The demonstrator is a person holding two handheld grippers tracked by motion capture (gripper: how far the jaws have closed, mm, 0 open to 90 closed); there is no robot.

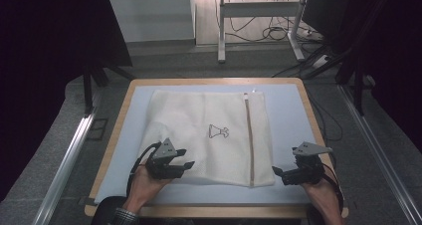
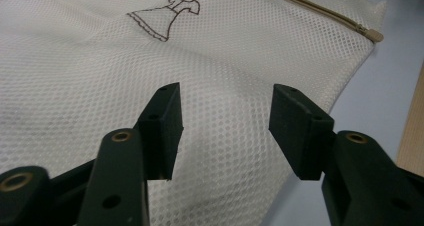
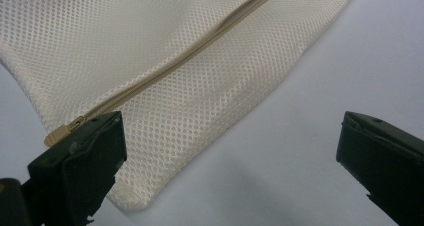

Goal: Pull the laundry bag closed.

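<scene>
A cream mesh laundry bag [image 1: 209,135] lies flat on the pale blue mat [image 1: 286,115]. It bears a small dress drawing [image 1: 218,131] and a tan zipper [image 1: 248,140] that runs along its right side. My left gripper [image 1: 181,158] hovers open over the bag's near left part, and the mesh [image 2: 225,111] shows between its jaws with the drawing [image 2: 165,17] beyond. Just off the bag's near right corner, my right gripper [image 1: 277,171] stands open. Its view shows the zipper [image 3: 175,66] and the zipper's tan end [image 3: 57,133] by the left jaw.
The mat sits on a wooden table [image 1: 117,120] with a raised rim. Metal rails [image 1: 69,155] run along both sides on the floor. Behind the table stand desk legs [image 1: 221,31] and loose cables [image 1: 268,31].
</scene>
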